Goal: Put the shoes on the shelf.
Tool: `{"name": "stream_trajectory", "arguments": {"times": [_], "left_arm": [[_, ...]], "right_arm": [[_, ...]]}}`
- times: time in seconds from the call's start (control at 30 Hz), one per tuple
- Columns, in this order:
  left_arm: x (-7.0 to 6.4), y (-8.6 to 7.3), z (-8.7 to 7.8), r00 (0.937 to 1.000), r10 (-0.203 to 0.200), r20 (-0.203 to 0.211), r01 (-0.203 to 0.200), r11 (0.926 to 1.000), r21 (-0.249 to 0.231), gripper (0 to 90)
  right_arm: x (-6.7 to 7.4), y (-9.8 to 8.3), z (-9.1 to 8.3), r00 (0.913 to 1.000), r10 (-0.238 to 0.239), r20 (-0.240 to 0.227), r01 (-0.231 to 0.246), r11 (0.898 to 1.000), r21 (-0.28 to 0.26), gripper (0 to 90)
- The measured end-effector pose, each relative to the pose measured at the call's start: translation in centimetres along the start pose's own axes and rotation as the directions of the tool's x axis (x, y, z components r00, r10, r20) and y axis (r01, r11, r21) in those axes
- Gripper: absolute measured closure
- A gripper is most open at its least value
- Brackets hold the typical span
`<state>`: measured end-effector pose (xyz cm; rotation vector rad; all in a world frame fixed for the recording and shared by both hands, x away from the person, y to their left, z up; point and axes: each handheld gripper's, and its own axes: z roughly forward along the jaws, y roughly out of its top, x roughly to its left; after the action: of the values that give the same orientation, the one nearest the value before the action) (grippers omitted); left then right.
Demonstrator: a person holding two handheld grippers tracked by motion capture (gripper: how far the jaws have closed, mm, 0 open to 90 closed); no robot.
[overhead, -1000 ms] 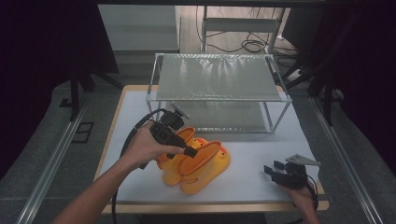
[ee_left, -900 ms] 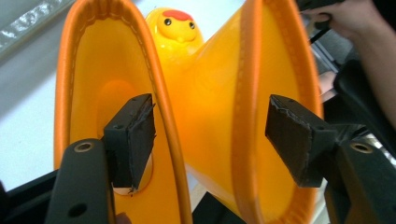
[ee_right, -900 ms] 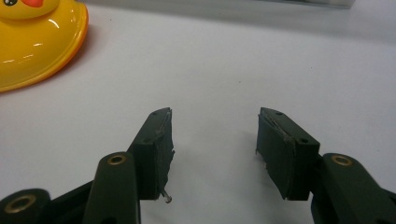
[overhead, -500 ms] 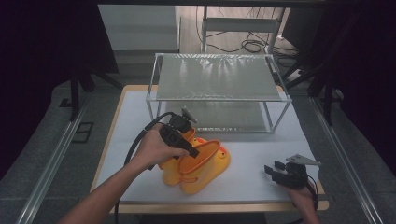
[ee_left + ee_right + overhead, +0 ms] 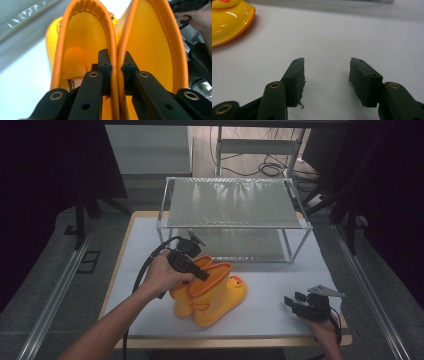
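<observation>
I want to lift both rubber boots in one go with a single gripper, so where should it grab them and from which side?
Grip the two touching shaft rims where the yellow boots stand side by side, coming from above with one jaw inside each opening. The tops are open and the orange rims press together there. The left gripper has just been closing on that spot and pinches both walls.

Rubber boots (image 5: pixel 210 292), pair: bright yellow, orange trim along the top rims and pull tabs; duck face on the toe at 3 o'clock, orange beak, black dot eye; inner lining yellow with a fine woven texture, black lettering on the insole.
Left gripper (image 5: pixel 117 67): black jaws, brass-coloured rivets, black cable.
Right gripper (image 5: pixel 326 75): black jaws, dark grey pads, grey plate on top.
Table (image 5: pixel 300 285): white surface, light wood edge.
Shelf rack (image 5: pixel 232 202) at 12 o'clock: silver-grey frame, grey top with pale glare streaks.
</observation>
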<state>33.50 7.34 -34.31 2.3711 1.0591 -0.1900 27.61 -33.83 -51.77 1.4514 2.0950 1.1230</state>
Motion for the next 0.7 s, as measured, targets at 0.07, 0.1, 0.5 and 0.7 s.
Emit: {"name": "stream_trajectory", "arguments": {"times": [0.07,0.1,0.5,0.7], "left_arm": [[0.0,0.3,-0.2,0.9999,0.003,0.01,-0.003,1.0,-0.001,82.0],[-0.1,0.5,-0.3,0.9998,0.005,0.019,-0.005,1.0,-0.003,82.1],[-2.4,2.3,-3.1,0.9892,0.069,0.129,-0.061,0.996,-0.065,82.0],[-4.1,4.0,-4.6,0.9838,0.107,0.143,-0.094,0.9911,-0.094,82.0]], "right_arm": [[-0.1,0.0,0.0,1.0,0.005,0.001,-0.005,1.0,-0.004,45.8],[-0.1,0.0,-0.1,1.0,0.004,0.001,-0.004,1.0,-0.002,45.8],[-0.4,0.0,-0.4,0.9999,0.016,0.005,-0.016,1.0,-0.007,46.1],[-0.5,-0.1,-0.3,0.9999,0.016,0.006,-0.016,1.0,-0.006,46.1]]}}
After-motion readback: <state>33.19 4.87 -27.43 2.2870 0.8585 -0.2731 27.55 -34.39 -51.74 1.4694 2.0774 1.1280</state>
